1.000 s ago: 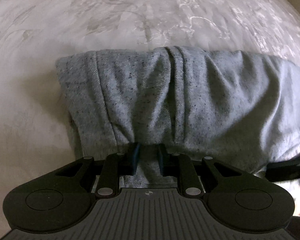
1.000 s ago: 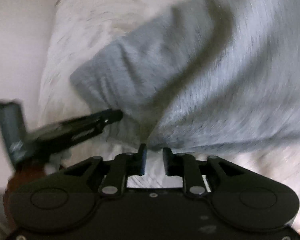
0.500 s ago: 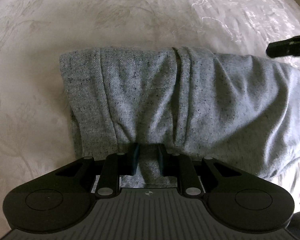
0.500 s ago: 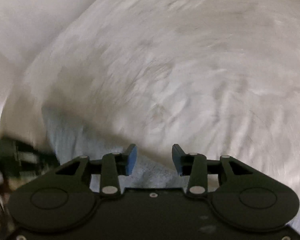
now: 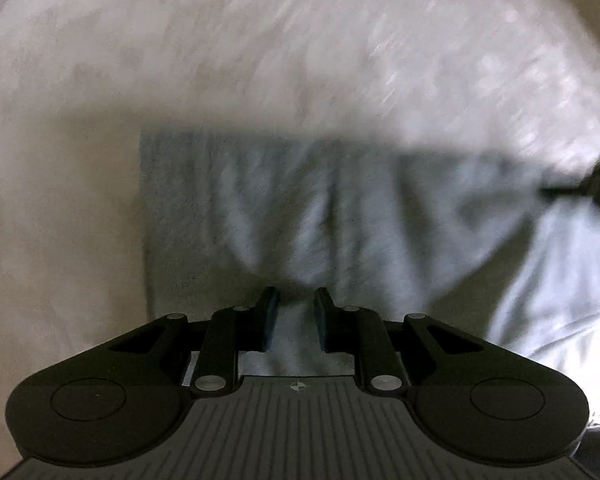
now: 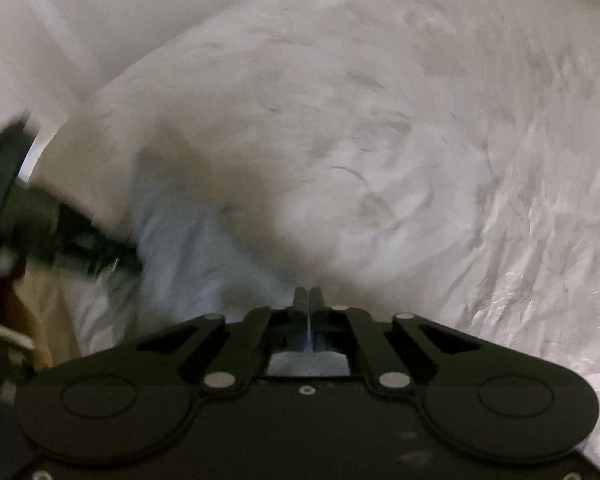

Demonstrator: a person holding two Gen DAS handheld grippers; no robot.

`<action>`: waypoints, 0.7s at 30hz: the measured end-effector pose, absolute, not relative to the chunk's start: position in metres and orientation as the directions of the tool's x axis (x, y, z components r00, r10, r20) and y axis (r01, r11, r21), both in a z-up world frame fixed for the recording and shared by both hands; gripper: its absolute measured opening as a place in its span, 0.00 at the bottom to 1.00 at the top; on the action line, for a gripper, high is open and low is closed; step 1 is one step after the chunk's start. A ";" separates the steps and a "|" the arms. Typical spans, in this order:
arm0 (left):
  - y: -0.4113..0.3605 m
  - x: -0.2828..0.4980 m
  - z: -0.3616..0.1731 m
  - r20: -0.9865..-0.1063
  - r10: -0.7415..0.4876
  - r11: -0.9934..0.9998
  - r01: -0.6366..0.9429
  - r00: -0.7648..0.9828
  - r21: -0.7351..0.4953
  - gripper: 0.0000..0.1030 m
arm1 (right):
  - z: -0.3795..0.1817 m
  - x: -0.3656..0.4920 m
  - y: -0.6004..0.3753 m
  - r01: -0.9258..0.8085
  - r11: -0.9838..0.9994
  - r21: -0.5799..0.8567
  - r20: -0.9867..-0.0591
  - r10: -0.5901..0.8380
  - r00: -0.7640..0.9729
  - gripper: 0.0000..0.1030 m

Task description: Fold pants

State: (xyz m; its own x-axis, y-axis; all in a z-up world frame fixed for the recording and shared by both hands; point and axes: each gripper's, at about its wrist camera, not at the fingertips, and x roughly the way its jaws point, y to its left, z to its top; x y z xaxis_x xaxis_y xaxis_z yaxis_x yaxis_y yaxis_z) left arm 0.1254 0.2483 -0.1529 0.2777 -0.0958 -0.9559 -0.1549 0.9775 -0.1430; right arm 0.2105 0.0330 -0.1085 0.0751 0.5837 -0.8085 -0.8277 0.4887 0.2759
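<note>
1. Pants [image 5: 300,216], grey and folded into a thick bundle, lie on the pale patterned bedspread [image 5: 260,40], and both views are smeared by blur.
2. Left gripper [image 5: 294,308] is right at the near edge of the pants, fingers clamped on a bunched fold of grey cloth that fills the narrow gap between the pads.
3. From that pinch the fabric fans away in creases toward the far edge of the pants.
4. Right gripper [image 6: 308,300] has its jaws pressed fully together; a thin pale sliver shows between them, and I can't tell whether that's cloth.
5. It sits at the right-hand end of the pants, seen as a dark shape in the left wrist view.
</note>
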 end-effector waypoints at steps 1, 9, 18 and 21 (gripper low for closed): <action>0.246 0.130 -0.144 -0.948 -0.103 0.980 -0.132 0.300 -0.148 0.19 | -0.107 0.196 0.031 -0.838 0.479 0.261 -0.811 0.579 0.078 0.01; 0.214 0.211 -0.109 -0.888 -0.182 0.979 -0.004 0.423 -0.202 0.19 | -0.123 0.147 0.011 -0.747 0.611 0.260 -0.830 0.537 0.150 0.10; 0.192 0.225 -0.162 -0.942 -0.191 0.978 -0.034 0.274 -0.208 0.19 | -0.114 0.230 0.012 -0.747 0.617 0.246 -0.811 0.553 0.190 0.35; 0.202 0.205 -0.187 -0.955 -0.193 0.974 -0.071 0.226 -0.213 0.19 | -0.127 0.249 0.022 -0.788 0.547 0.282 -0.838 0.541 0.076 0.38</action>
State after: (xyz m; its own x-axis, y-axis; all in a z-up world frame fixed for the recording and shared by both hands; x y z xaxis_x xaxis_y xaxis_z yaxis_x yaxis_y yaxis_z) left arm 0.2052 0.2021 -0.1872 0.2259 -0.1926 -0.9549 -0.0713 0.9744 -0.2134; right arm 0.2491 0.0218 -0.1266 0.0759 0.5410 -0.8376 -0.7885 0.5468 0.2817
